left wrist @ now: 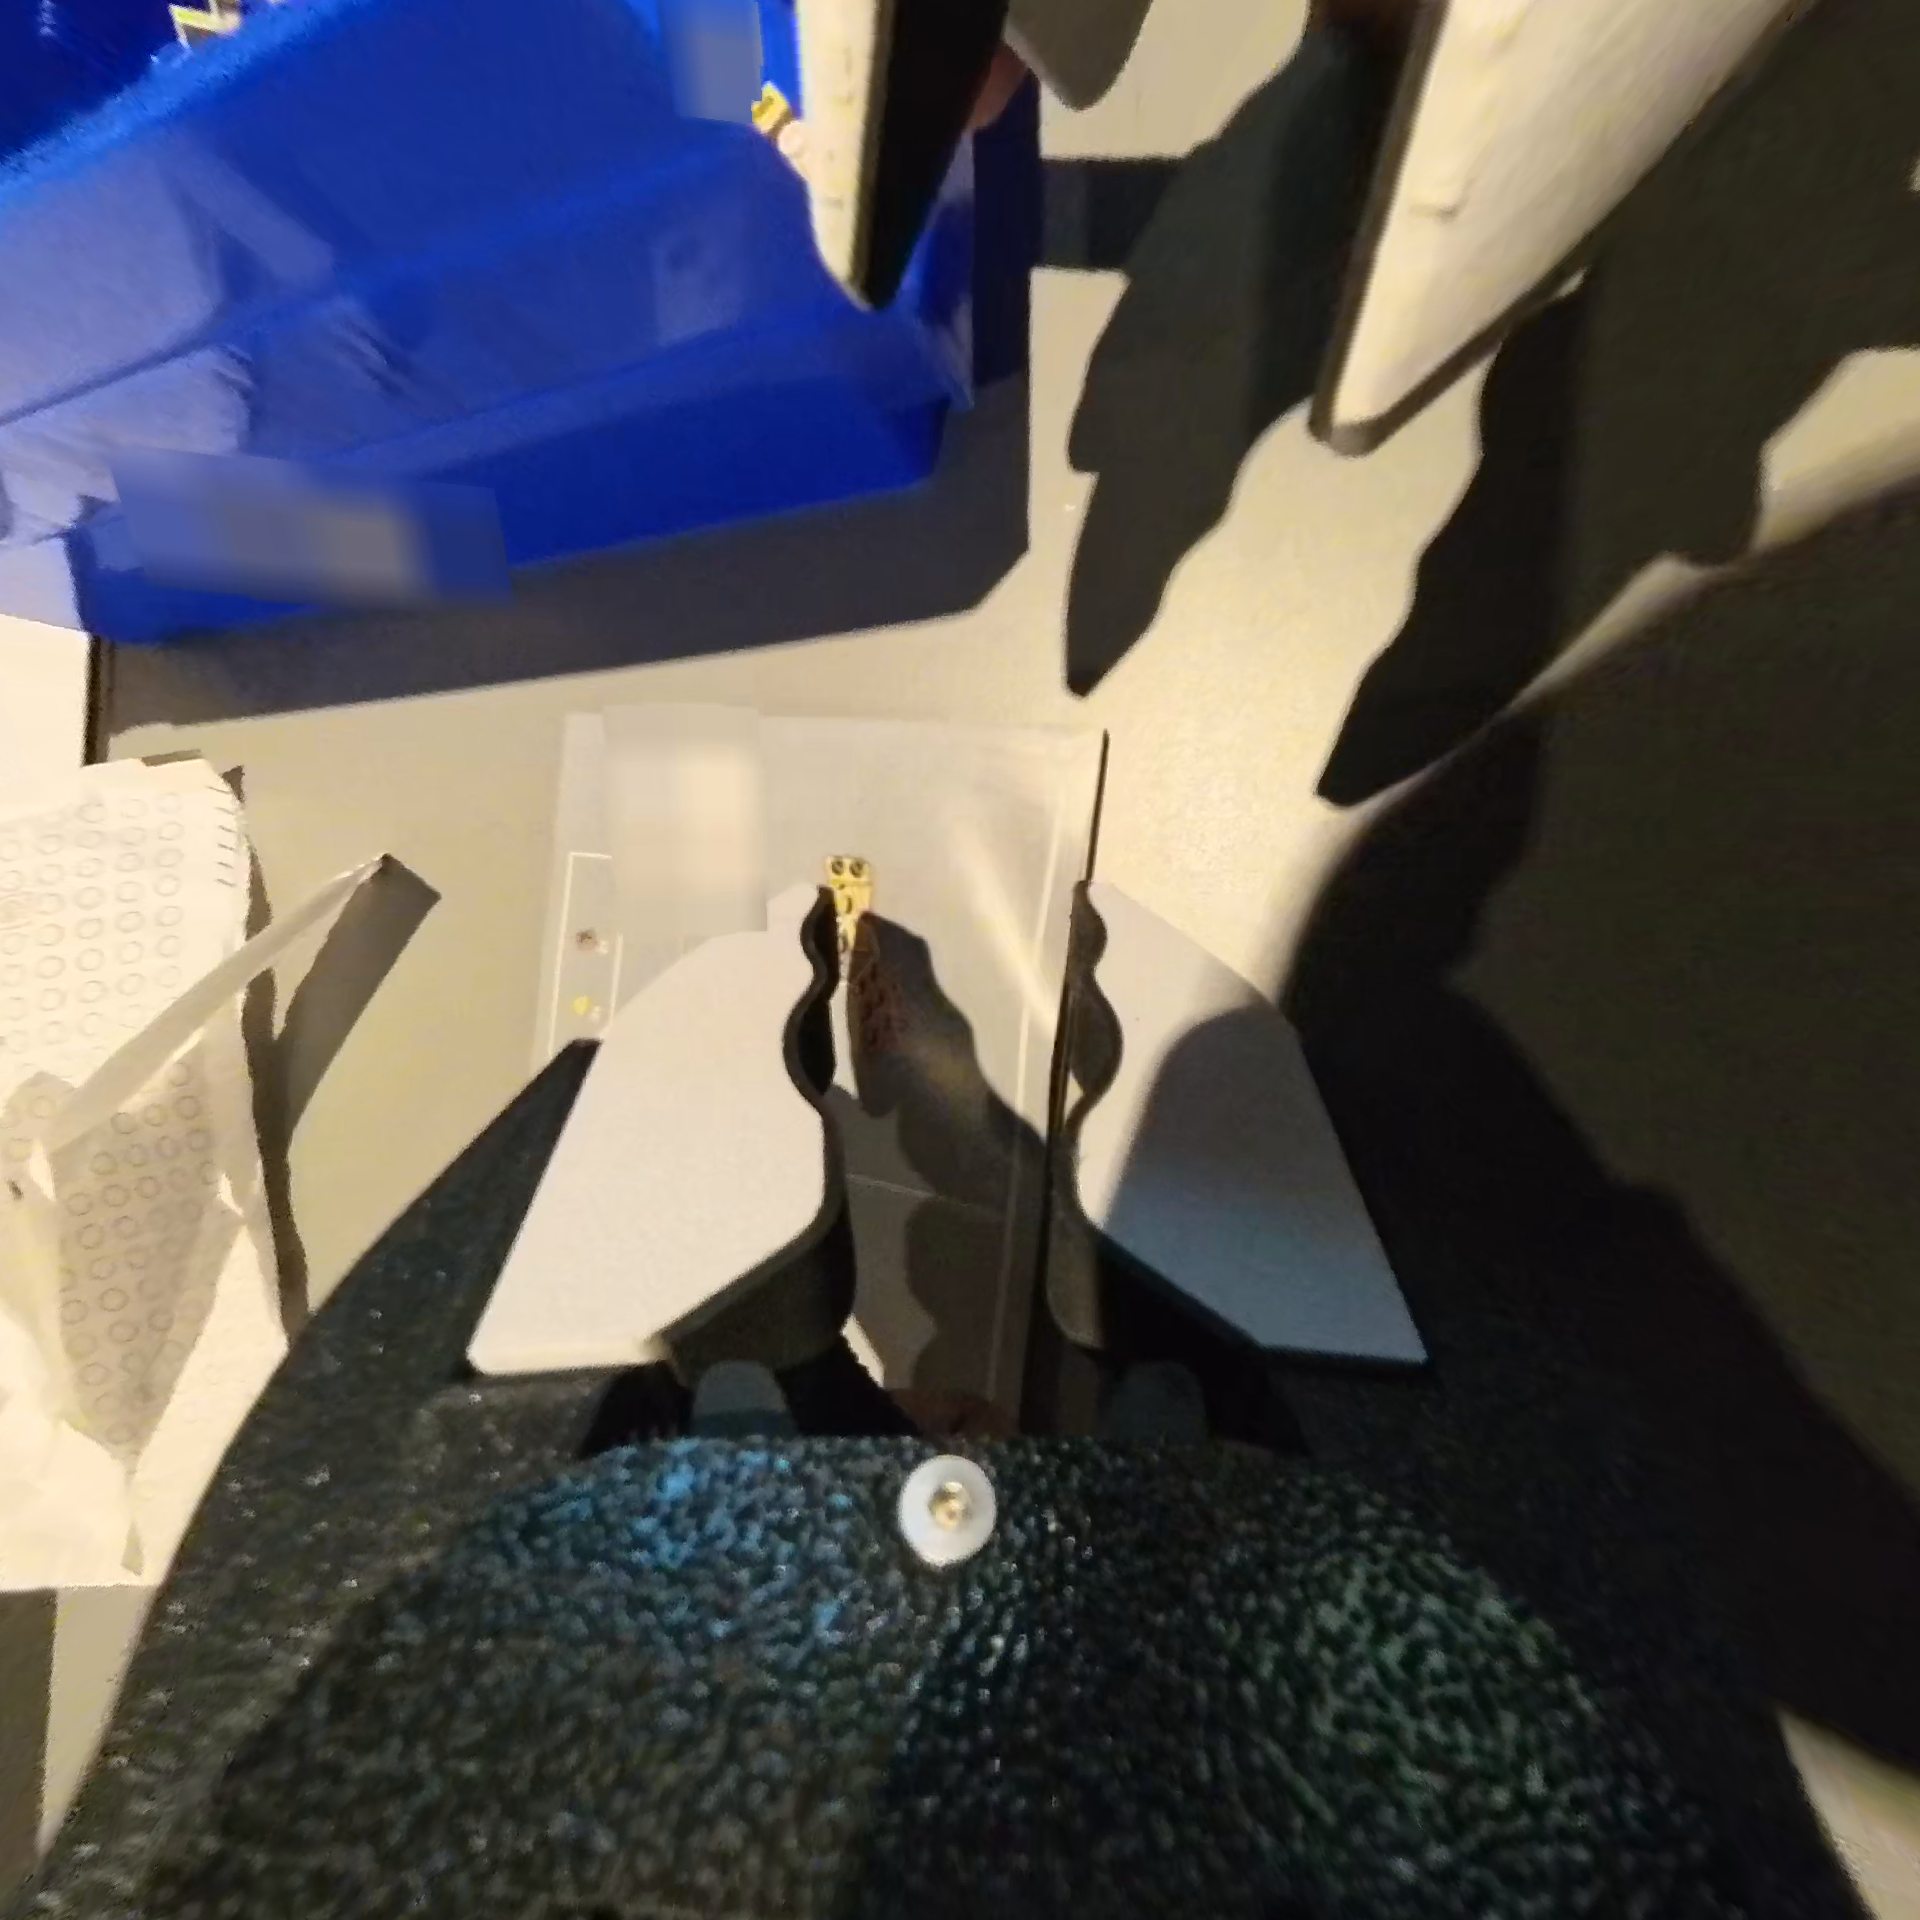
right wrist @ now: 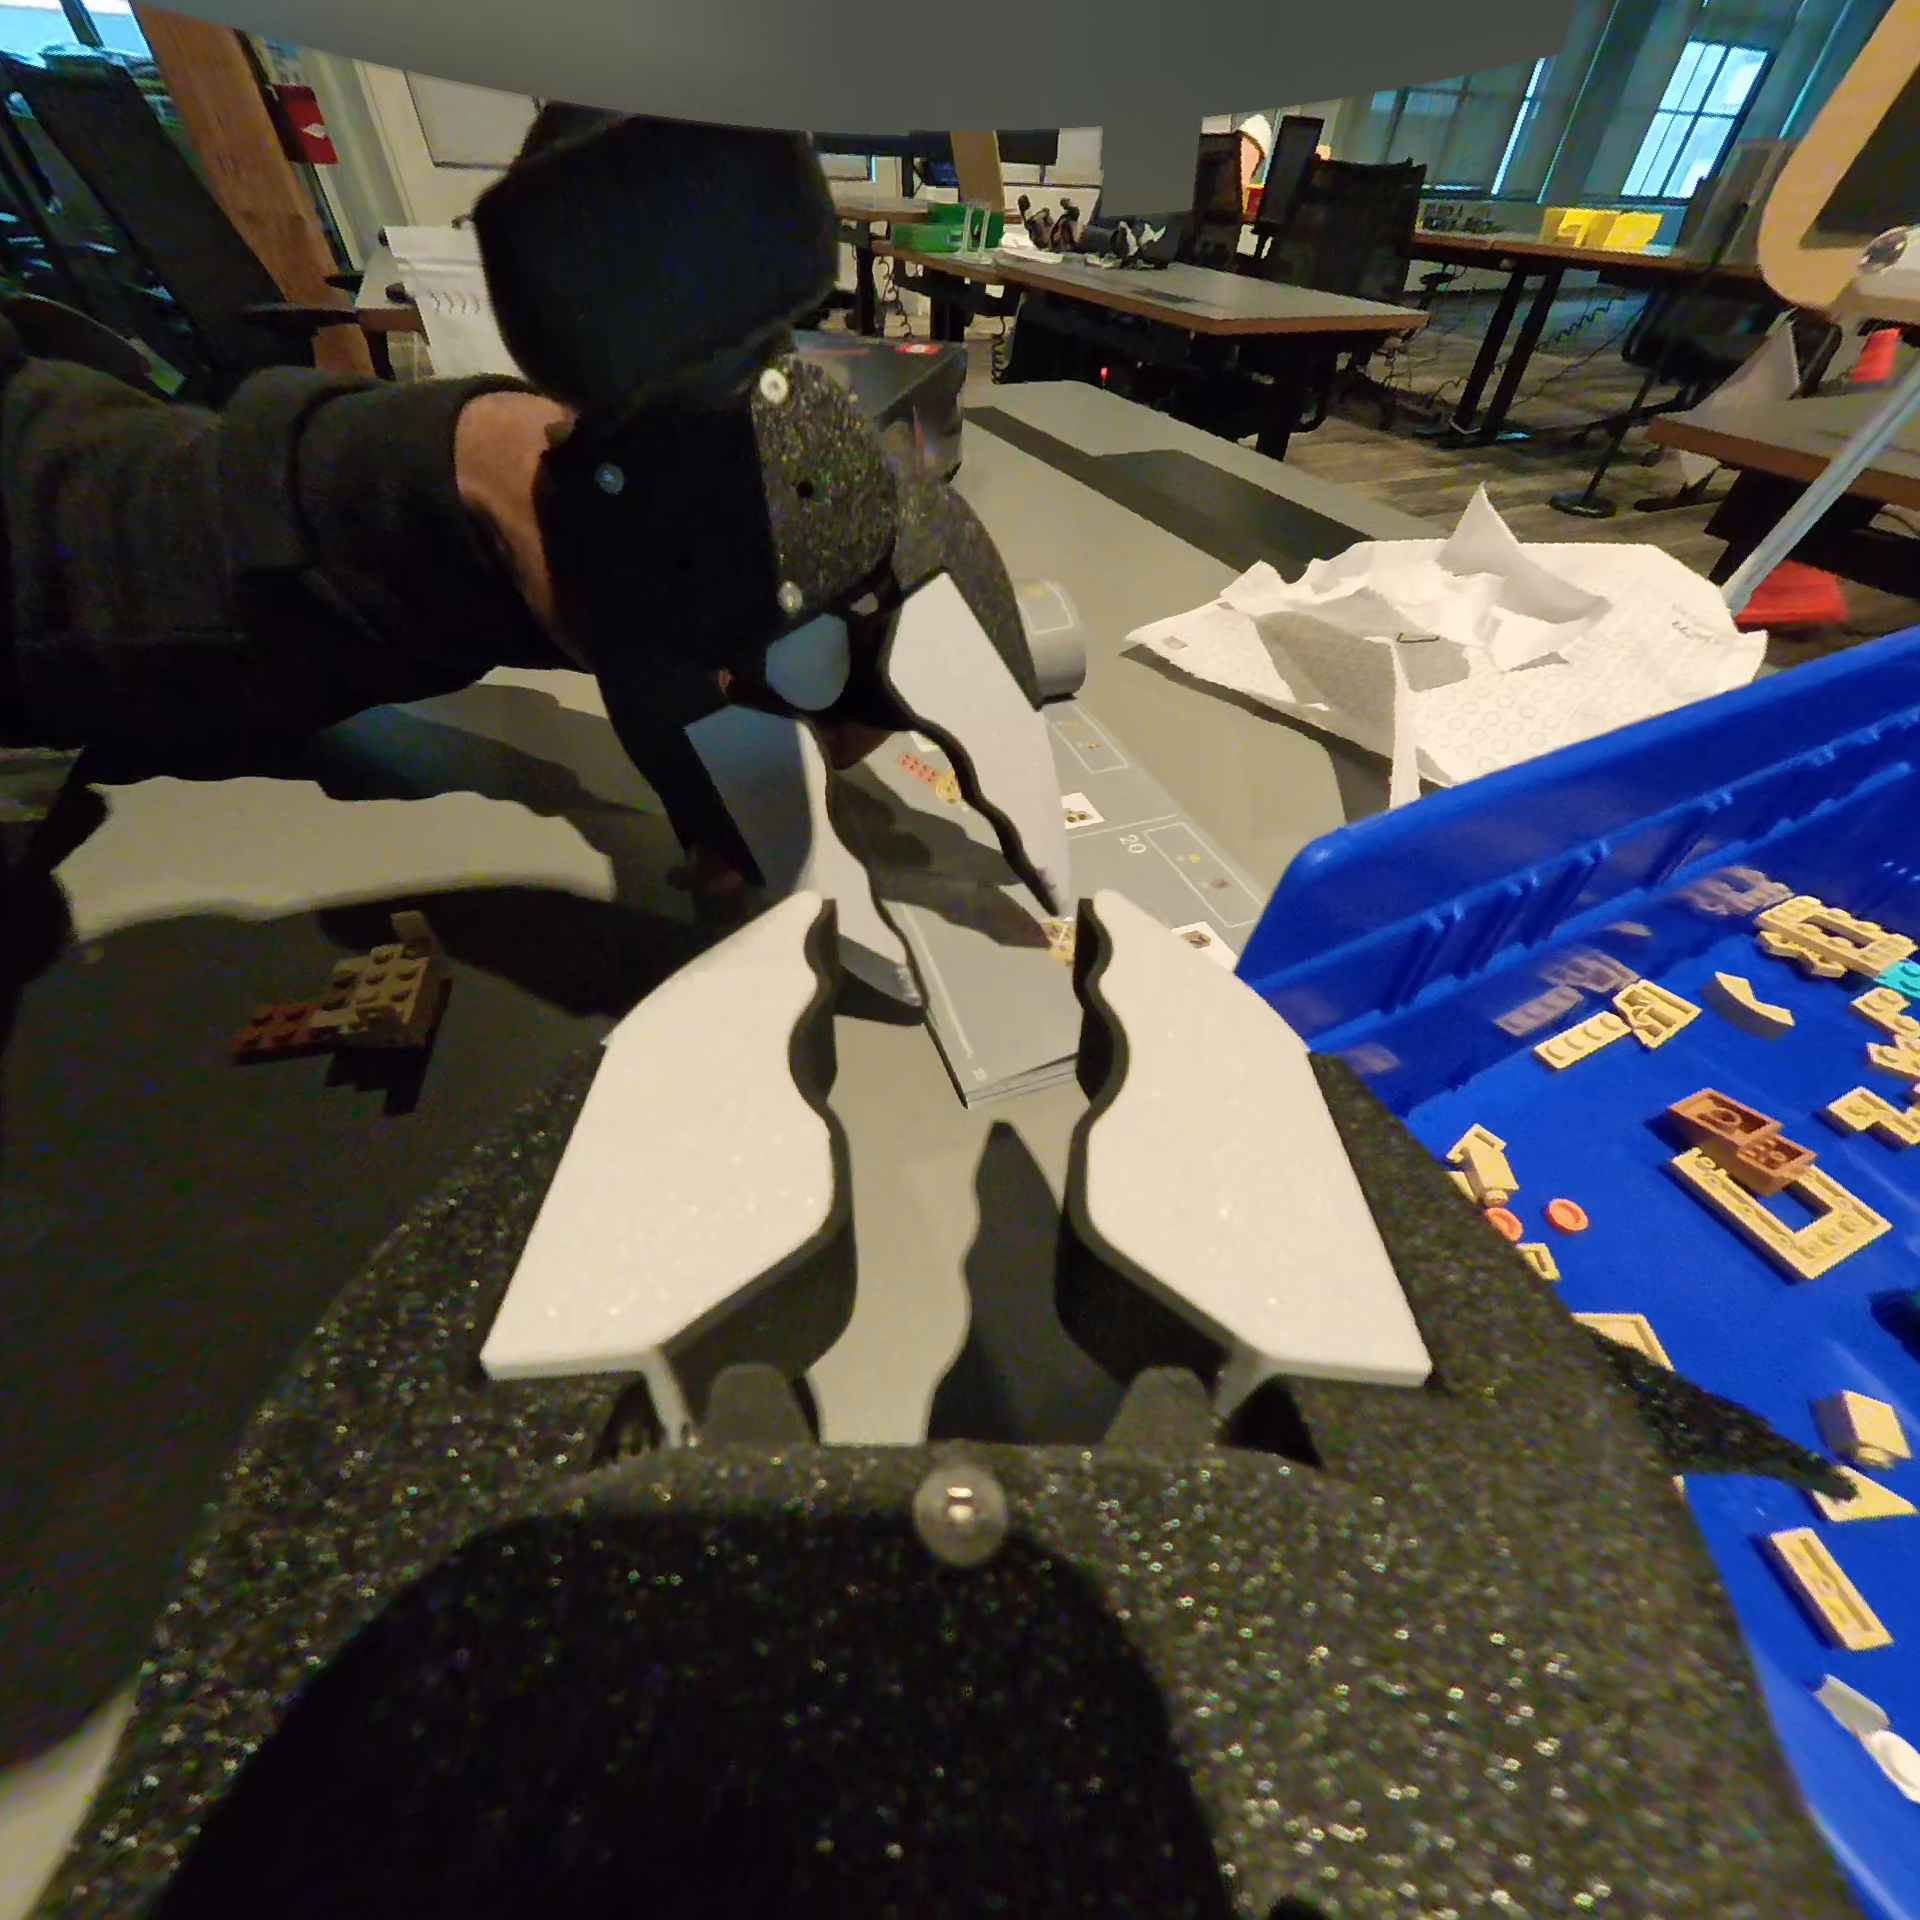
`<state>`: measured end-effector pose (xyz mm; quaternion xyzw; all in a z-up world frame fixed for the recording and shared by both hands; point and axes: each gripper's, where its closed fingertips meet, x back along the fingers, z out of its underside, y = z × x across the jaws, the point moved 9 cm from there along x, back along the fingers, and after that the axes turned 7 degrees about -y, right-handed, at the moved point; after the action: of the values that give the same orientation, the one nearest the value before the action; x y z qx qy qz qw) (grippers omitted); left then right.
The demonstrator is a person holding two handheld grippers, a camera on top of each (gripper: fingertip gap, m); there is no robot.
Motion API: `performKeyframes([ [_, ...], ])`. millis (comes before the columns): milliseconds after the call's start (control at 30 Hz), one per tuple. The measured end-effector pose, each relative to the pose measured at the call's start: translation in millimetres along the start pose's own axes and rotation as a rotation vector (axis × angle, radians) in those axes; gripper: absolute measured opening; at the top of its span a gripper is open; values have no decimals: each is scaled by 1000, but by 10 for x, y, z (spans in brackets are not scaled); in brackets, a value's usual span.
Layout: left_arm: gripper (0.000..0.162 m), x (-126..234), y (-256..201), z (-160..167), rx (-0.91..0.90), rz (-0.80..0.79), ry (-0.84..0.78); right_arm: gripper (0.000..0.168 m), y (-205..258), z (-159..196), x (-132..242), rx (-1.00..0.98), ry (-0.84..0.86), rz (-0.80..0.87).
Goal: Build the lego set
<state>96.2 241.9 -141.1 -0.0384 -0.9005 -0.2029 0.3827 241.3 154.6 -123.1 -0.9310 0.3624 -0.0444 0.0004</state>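
A small tan Lego piece (left wrist: 852, 875) with two dark stud holes lies on the open instruction booklet (left wrist: 935, 810), just above centre in the left wrist view. It is tiny and narrow, its long axis running up and down the frame, partly hidden behind a fingertip.

The left gripper (left wrist: 951, 914) points steeply down at the booklet, its left finger's tip touching or nearly touching the piece. Its fingers stand apart, nothing clamped between them.

In the right wrist view the left gripper (right wrist: 961, 914) hangs tilted from upper left toward centre, held by a hand (right wrist: 509, 499) in a dark sleeve. The right gripper (right wrist: 956, 935) stands spread and empty, aimed at the booklet's near edge.

A blue bin (right wrist: 1455, 883) of loose tan pieces fills the right side; a brown assembly (right wrist: 364, 997) sits at left.
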Motion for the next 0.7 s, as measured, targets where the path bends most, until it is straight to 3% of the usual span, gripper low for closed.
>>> performKeyframes([
  [400,41,80,64,6,57,-10,-28,43,16,6,-14,14,22,-1],
  [700,40,160,98,-1,69,-38,-43,41,65,66,-146,91,176,82],
])
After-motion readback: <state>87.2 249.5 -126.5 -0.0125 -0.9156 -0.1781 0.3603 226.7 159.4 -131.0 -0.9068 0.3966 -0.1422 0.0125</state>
